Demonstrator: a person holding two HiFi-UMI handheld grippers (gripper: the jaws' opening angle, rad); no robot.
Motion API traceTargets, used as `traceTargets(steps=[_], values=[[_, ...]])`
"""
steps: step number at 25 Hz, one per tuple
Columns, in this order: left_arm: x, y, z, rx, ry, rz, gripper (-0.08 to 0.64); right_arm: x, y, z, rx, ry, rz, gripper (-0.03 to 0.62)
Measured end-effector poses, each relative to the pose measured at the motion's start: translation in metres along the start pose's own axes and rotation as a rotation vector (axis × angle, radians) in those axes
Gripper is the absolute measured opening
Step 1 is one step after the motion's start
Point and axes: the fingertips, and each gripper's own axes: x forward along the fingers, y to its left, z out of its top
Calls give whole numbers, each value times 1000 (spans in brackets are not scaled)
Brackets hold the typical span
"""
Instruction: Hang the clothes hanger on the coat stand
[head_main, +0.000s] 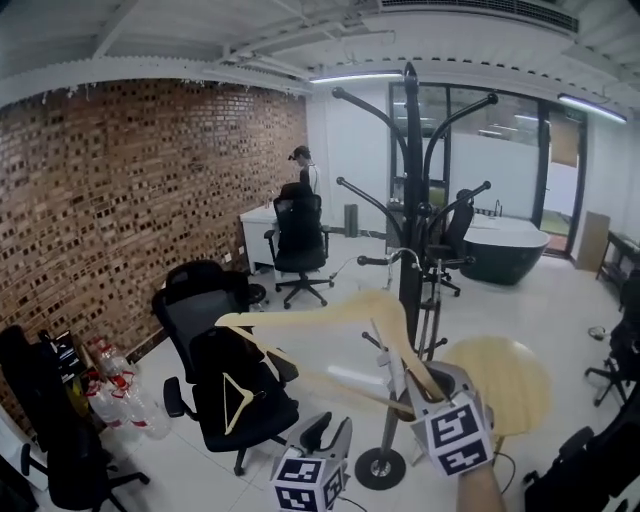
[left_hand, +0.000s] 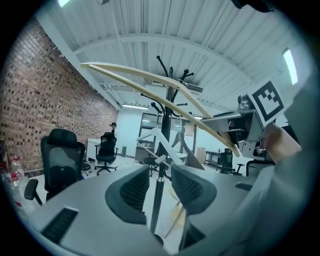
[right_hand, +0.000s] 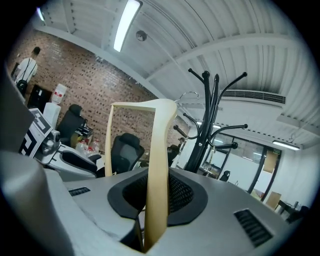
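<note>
A pale wooden hanger (head_main: 330, 310) hangs in the air in front of the black coat stand (head_main: 411, 200), its metal hook (head_main: 405, 256) close to the pole. My right gripper (head_main: 425, 385) is shut on the hanger's right end; in the right gripper view the wood (right_hand: 157, 165) runs up between the pads of the right gripper (right_hand: 155, 200), with the stand (right_hand: 207, 115) beyond. My left gripper (head_main: 333, 428) sits low and to the left, open and empty. In the left gripper view, the left gripper (left_hand: 160, 182) frames the stand's pole (left_hand: 159, 195), and the hanger (left_hand: 150, 82) arches overhead.
A black office chair (head_main: 235, 390) at the left has a second wooden hanger (head_main: 237, 400) lying on its seat. A round wooden table (head_main: 505, 380) stands right of the stand's base (head_main: 380, 468). Another chair and a person (head_main: 300, 160) are at the back.
</note>
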Motion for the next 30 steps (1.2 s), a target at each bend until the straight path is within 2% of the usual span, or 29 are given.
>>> traceTargets(steps=[3, 7, 12, 20, 30], values=[[5, 31, 17, 24, -10, -77, 149, 16, 12, 16, 9, 20, -76, 58], [16, 51, 39, 40, -14, -155, 149, 23, 6, 50, 9, 14, -164, 58], [24, 58, 40, 49, -16, -202, 149, 25, -3, 70, -9, 2, -226, 58], [42, 49, 51, 28, -57, -191, 149, 39, -13, 75, -46, -15, -182, 57], [65, 67, 47, 21, -39, -135, 149, 92, 1, 39, -10, 26, -81, 58]])
